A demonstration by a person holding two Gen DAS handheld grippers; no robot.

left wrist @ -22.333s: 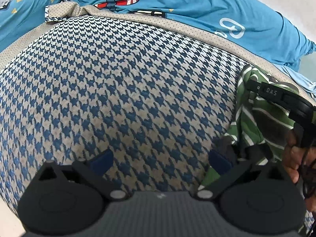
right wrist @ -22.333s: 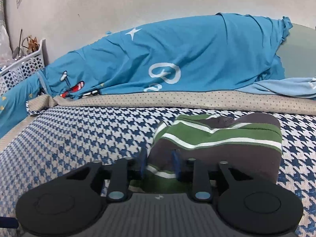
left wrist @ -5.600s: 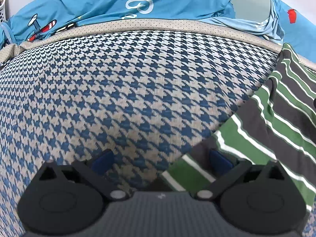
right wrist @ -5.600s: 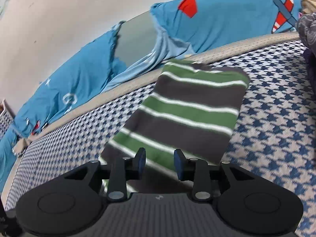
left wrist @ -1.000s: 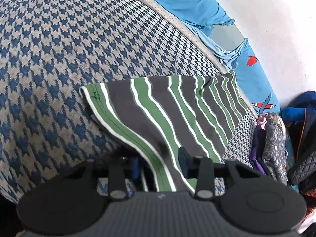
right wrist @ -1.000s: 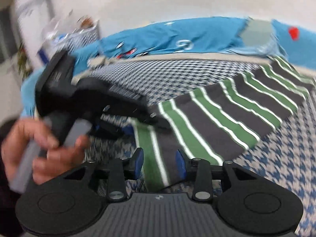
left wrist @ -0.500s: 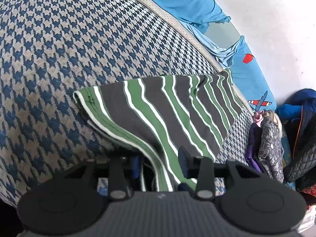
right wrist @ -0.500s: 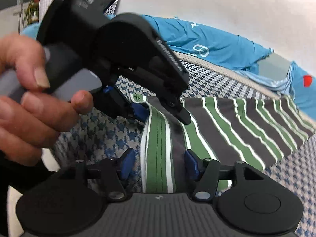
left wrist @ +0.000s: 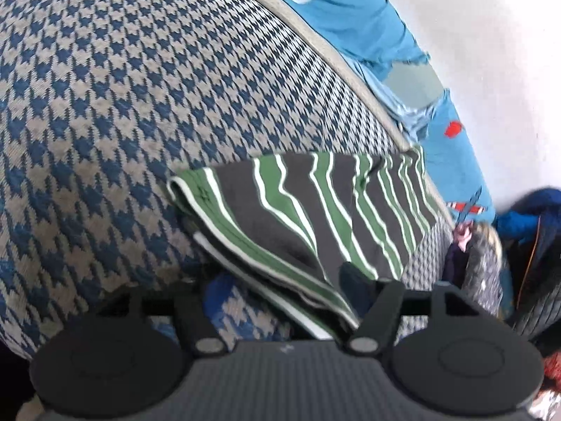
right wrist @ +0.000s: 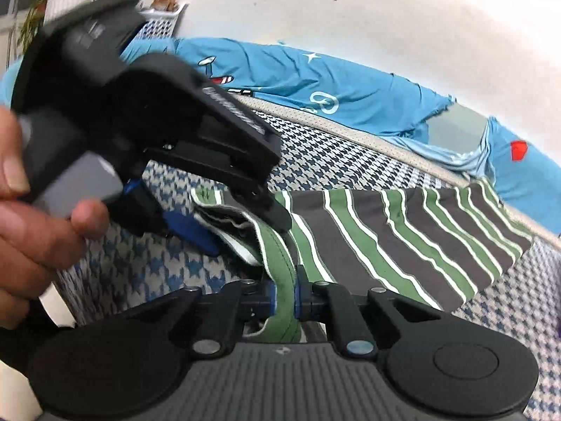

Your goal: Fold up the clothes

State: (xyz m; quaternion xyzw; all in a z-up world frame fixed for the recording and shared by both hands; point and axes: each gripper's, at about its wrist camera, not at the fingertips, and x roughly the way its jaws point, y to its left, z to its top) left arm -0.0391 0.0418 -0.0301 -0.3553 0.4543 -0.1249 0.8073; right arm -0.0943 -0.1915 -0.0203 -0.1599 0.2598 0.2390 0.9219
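Observation:
A folded garment (left wrist: 298,210) striped grey, green and white lies on the bed, also seen in the right wrist view (right wrist: 403,231). My left gripper (left wrist: 280,287) has its jaws opening; the garment's near corner lies loosely between them and neither pad presses it. The right wrist view shows that left gripper (right wrist: 231,224) from the side, held by a hand (right wrist: 42,224), with its blue pad (right wrist: 189,228) under the folded layers. My right gripper (right wrist: 284,294) has its jaws closing, and both pads pinch the garment's green hem.
A blue and beige houndstooth cover (left wrist: 105,105) spreads over the bed. A blue sheet with plane prints (right wrist: 315,80) lies along the wall behind. A pile of dark clothes (left wrist: 491,256) sits at the right. A white basket (right wrist: 157,24) stands at the back left.
The left jaws have spread and let go of the garment's corner. The right jaws have closed onto the green hem right beside it.

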